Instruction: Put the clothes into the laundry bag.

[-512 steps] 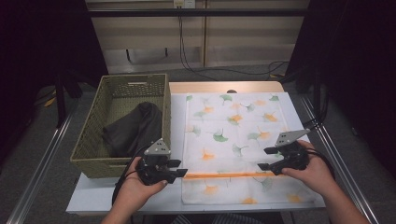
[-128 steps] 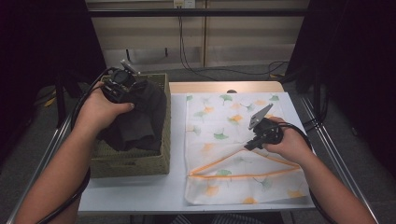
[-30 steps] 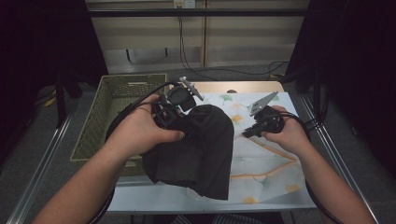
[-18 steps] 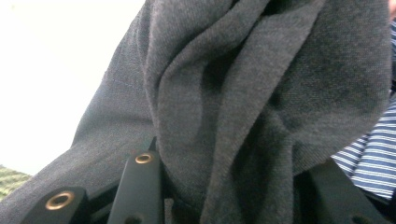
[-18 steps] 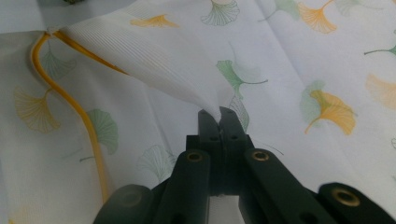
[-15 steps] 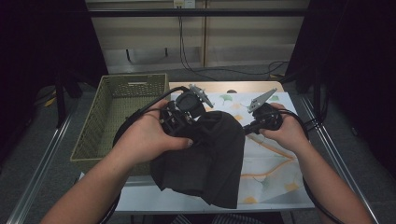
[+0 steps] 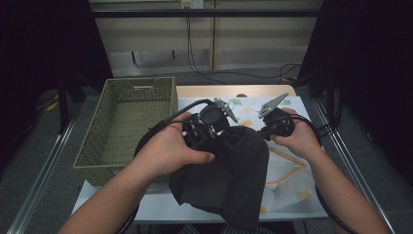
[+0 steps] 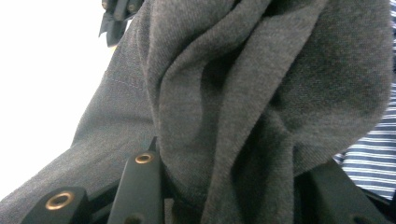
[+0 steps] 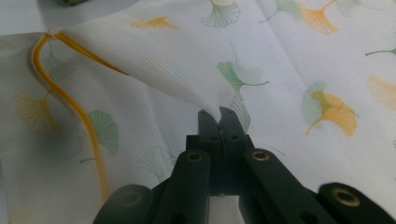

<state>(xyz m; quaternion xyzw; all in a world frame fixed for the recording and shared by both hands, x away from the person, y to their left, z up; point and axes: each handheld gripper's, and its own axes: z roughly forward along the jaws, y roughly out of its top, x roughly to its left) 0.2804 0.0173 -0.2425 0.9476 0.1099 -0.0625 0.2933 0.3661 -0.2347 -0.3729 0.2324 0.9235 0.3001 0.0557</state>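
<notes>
Dark grey garment (image 8: 261,93) bunched between black jaws; striped fabric (image 8: 373,158) behind.

lab-like recording booth: black curtains (image 7: 44,44), metal-framed table (image 7: 204,90), trailing cables (image 7: 195,53)

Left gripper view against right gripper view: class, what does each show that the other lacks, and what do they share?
Left gripper view alone: the dark grey garment bunched between the left hand-held gripper jaws. Right gripper view alone: the right hand-held gripper pinching up the mesh bag, with its orange zipper. Shared: black jaws closed on fabric.
</notes>
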